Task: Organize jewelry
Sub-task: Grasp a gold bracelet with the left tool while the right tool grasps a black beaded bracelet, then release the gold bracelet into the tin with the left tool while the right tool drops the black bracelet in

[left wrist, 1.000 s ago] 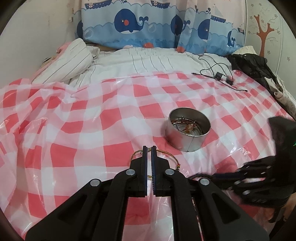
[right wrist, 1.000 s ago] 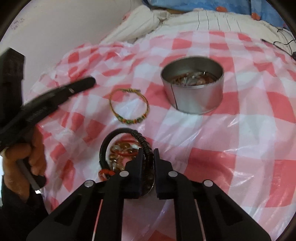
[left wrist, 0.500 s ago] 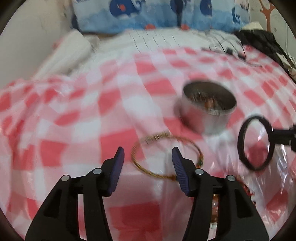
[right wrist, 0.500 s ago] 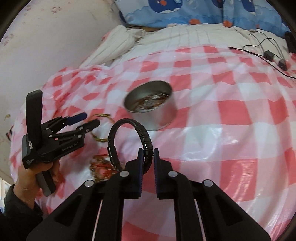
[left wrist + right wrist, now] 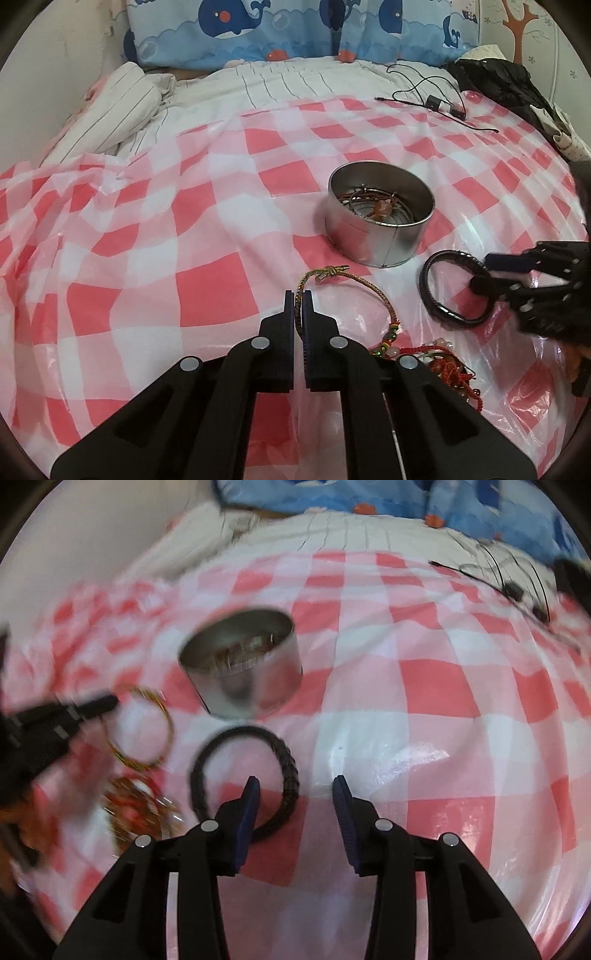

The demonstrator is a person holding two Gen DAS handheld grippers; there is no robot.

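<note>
Right hand-held gripper (image 5: 295,797) is opening, black bracelet (image 5: 290,771) dropped short of the tin (image 5: 243,672); left hand-held gripper (image 5: 298,306) now pinches the braided bracelet (image 5: 373,295)

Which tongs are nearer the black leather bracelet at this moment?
Right. The opening right tongs straddle the black leather bracelet; no pad presses it. The left tongs are shut on the braided gold bracelet, off to its side.

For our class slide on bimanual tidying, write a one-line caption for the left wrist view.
Left gripper shut on a woven cord bracelet beside the metal tin, while the right gripper is opening around a black bracelet.
</note>
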